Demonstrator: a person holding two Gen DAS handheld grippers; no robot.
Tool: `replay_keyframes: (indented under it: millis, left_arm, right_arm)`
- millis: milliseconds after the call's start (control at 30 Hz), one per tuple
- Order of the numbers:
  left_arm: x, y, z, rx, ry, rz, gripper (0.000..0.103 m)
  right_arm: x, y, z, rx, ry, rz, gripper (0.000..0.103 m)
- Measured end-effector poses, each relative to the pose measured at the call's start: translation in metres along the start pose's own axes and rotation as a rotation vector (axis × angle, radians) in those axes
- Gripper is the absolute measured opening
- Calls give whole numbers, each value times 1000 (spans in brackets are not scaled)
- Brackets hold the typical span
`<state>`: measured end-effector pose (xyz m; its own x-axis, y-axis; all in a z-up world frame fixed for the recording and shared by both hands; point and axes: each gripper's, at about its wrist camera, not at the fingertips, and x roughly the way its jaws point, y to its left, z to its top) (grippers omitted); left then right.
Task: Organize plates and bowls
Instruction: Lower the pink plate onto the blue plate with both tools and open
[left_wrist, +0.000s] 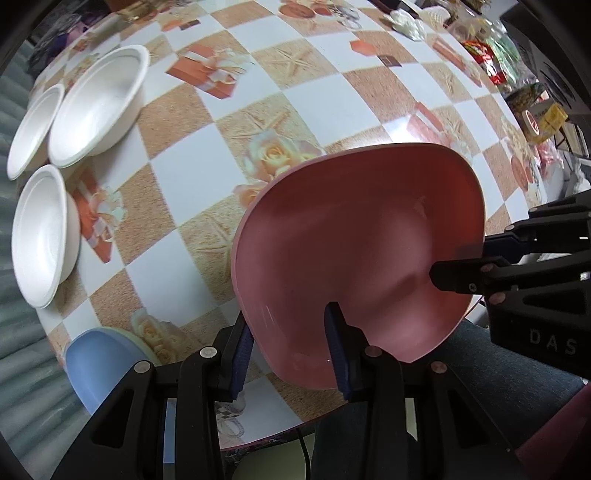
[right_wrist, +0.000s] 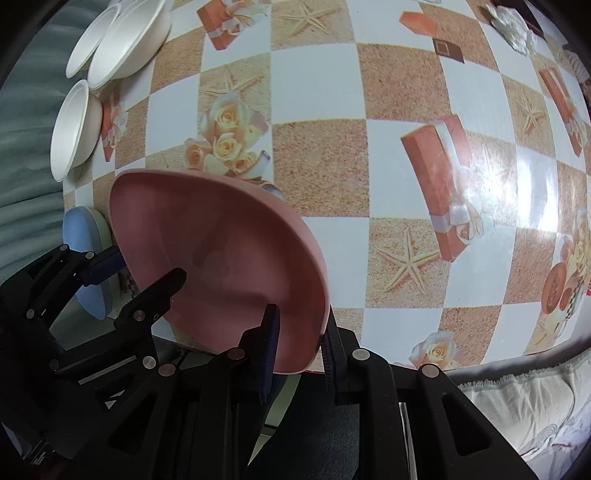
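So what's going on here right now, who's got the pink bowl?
Both grippers have it. The left gripper is clamped on the near rim of the pink bowl, and the right gripper has its jaws closed over the opposite rim, so the bowl is held tilted above the table's edge. Three white bowls sit empty on the checkered tablecloth to the far left, and a blue dish rests on a pale green one near the left edge.

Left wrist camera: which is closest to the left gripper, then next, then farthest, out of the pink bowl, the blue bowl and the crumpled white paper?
1. Pink bowl: its rim sits between the left gripper's fingers.
2. Blue bowl: just to the left, at the table's near edge.
3. Crumpled white paper: far across the table, top right.
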<state>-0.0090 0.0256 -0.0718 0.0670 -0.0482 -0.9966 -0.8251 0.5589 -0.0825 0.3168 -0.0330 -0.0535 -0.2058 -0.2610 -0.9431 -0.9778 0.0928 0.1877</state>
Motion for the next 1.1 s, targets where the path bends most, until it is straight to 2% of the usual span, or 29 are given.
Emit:
replay_keyframes:
  millis: [200, 500, 667, 833, 1100]
  left_arm:
    - [-23, 17, -15, -40, -34, 4, 41]
    - [-58, 63, -40, -135, -87, 22, 41]
    - [-65, 67, -57, -210, -105, 45, 41]
    - [-63, 100, -88, -306, -96, 55, 41]
    - [-64, 138, -124, -423, -79, 107, 41]
  right_arm:
    - [-12, 22, 1, -33, -15, -14, 24]
    - [-31, 70, 17, -115, -41, -29, 24]
    - [-40, 106, 17, -173, -57, -17, 24]
    - [-27, 126, 17, -257, -30, -5, 24]
    - [-3, 190, 21, -377, 23, 10, 24]
